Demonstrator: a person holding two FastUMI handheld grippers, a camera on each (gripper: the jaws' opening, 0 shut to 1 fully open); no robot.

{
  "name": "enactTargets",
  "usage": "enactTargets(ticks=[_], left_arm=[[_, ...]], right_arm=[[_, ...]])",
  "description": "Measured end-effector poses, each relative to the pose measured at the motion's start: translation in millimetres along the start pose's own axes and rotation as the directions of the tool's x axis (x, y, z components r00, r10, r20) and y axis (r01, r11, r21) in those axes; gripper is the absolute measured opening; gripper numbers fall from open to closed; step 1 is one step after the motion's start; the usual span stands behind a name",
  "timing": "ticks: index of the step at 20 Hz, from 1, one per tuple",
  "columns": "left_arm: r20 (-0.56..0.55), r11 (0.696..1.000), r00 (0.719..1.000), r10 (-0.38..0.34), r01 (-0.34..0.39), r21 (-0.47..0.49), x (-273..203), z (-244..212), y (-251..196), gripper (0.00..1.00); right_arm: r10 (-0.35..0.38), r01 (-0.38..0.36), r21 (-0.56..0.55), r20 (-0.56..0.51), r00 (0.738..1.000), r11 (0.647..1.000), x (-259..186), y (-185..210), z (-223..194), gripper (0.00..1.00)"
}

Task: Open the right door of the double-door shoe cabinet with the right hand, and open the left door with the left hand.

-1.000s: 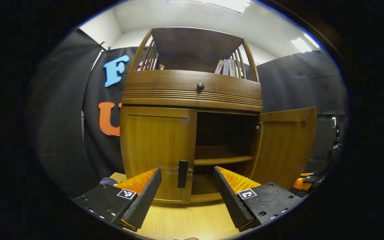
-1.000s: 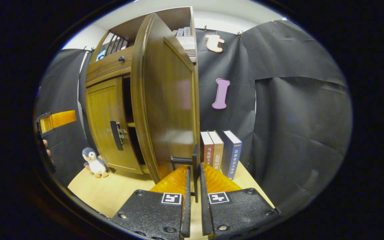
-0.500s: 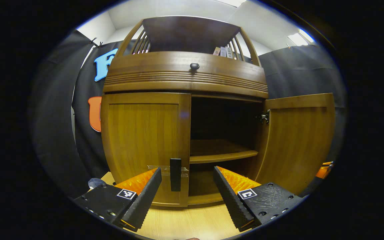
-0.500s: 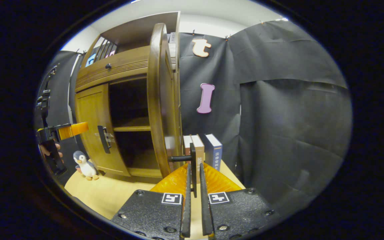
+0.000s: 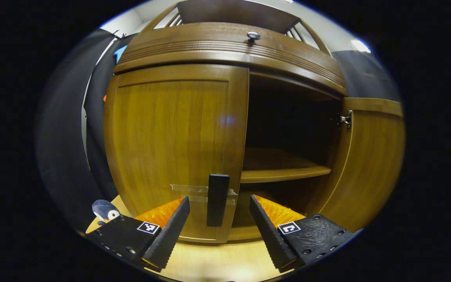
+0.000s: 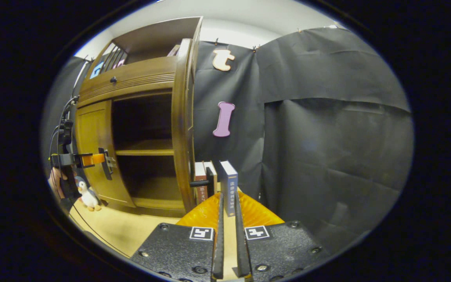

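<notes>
The wooden shoe cabinet (image 5: 229, 43) is close ahead in the left gripper view. Its left door (image 5: 170, 133) is closed, with a dark vertical handle (image 5: 217, 199) low on its inner edge. My left gripper (image 5: 219, 203) is open, and the handle stands between its fingertips without touching them. The right door (image 5: 370, 156) hangs wide open. In the right gripper view that door (image 6: 180, 125) is seen edge-on, and its handle (image 6: 206, 182) sticks out just left of my right gripper (image 6: 228, 197). This gripper is shut to a narrow gap with nothing in it.
Inside the cabinet is a bare shelf (image 5: 284, 172). A penguin toy (image 6: 86, 194) stands on the light tabletop (image 6: 131, 231) by the left door, near the hand (image 6: 55, 184) holding the left gripper. Books (image 6: 229, 186) stand against the cloth beside the right door.
The left gripper has moved closer, bringing the left door's handle between its fingers. The right door has swung wider, and its handle has left the right gripper's fingers.
</notes>
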State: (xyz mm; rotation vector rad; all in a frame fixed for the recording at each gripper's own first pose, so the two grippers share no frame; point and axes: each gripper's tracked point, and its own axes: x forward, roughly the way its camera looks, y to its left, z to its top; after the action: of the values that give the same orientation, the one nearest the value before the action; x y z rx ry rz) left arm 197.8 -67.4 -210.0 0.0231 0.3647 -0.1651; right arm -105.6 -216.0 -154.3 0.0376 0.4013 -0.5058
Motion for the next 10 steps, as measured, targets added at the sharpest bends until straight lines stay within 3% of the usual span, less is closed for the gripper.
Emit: enactTargets(ticks=[1,3,4,5,6,7,8,9,10], left_arm=[[-0.011,1.000,1.000,0.009,-0.009,0.005,5.2,-2.9,3.4,0.93],[-0.023,1.000,0.999,0.025,-0.025,0.014,14.9,-7.4,10.0,0.93],[-0.024,0.999,0.999,0.030,-0.030,0.019,20.0,-8.4,12.2,1.00],[-0.019,0.999,0.999,0.031,-0.031,0.025,24.4,-8.2,12.2,0.93],[-0.012,0.999,0.999,0.035,-0.034,0.034,27.9,-7.3,13.6,0.93],[-0.003,0.998,0.999,0.041,-0.041,0.044,32.0,-6.4,14.5,0.80],[0.001,0.998,0.999,0.039,-0.039,0.057,35.1,-5.5,13.7,0.74],[0.004,0.997,0.999,0.042,-0.042,0.071,37.0,-5.8,14.1,0.81],[0.009,0.996,0.999,0.037,-0.037,0.076,40.2,-5.0,12.5,0.77]], right_arm=[[-0.008,0.008,-0.002,0.006,1.000,1.000,-0.9,-0.9,3.8,0.12],[-0.017,0.017,0.005,0.017,1.000,1.000,-4.1,-3.9,9.8,0.19],[-0.024,0.024,0.007,0.021,0.999,1.000,-6.3,-5.9,12.4,0.27],[-0.033,0.033,0.009,0.027,0.999,0.999,-5.9,-9.1,14.3,0.29],[-0.043,0.043,0.011,0.029,0.999,0.999,-5.3,-11.9,14.4,0.36],[-0.055,0.055,0.013,0.029,0.998,0.998,-6.2,-15.0,15.5,0.43],[-0.066,0.066,0.017,0.030,0.997,0.998,-7.1,-18.1,16.9,0.50],[-0.076,0.075,0.022,0.033,0.997,0.997,-7.4,-21.0,18.3,0.52],[-0.084,0.083,0.028,0.036,0.996,0.996,-8.2,-23.1,19.6,0.51]])
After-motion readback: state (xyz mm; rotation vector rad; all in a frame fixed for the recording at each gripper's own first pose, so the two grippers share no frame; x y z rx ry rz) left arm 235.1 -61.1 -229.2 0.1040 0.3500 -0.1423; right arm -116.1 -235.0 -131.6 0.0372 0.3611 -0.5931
